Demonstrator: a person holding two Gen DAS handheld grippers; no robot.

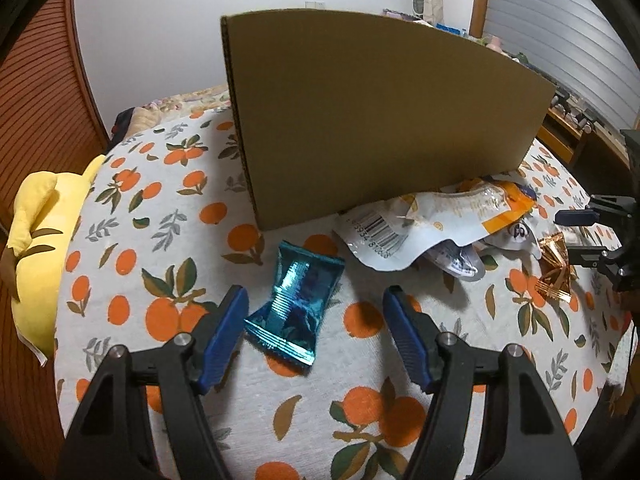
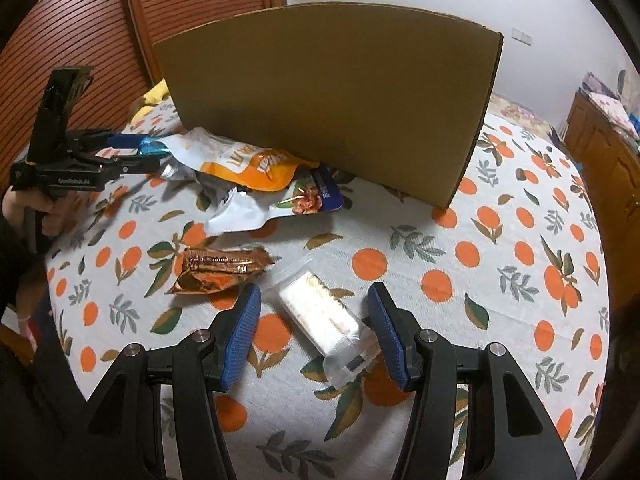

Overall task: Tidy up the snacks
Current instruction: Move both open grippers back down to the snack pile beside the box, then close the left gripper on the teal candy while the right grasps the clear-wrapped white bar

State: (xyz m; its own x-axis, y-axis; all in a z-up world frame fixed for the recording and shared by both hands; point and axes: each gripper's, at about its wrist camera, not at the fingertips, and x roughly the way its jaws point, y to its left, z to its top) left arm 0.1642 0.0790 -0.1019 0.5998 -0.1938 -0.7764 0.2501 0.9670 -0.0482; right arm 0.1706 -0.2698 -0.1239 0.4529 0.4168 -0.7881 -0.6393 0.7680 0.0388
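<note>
In the left wrist view my left gripper [image 1: 316, 292] is open and points down at a shiny teal snack packet [image 1: 294, 308]. The packet lies on the orange-print tablecloth [image 1: 160, 208] between the blue pads, close against the left pad. In the right wrist view my right gripper [image 2: 312, 292] is open around a white cake in a clear wrapper [image 2: 320, 312], and neither pad presses on it. A copper foil packet [image 2: 220, 268] lies just left of it. A tall cardboard box [image 1: 380, 112] stands behind, its inside hidden.
A heap of white and orange snack bags [image 2: 248, 164] lies against the box front [image 2: 328, 96]. A yellow plush toy [image 1: 44, 240] sits at the table's left edge. The left gripper [image 2: 152, 152] and the hand holding it [image 2: 24, 208] show at the left of the right wrist view.
</note>
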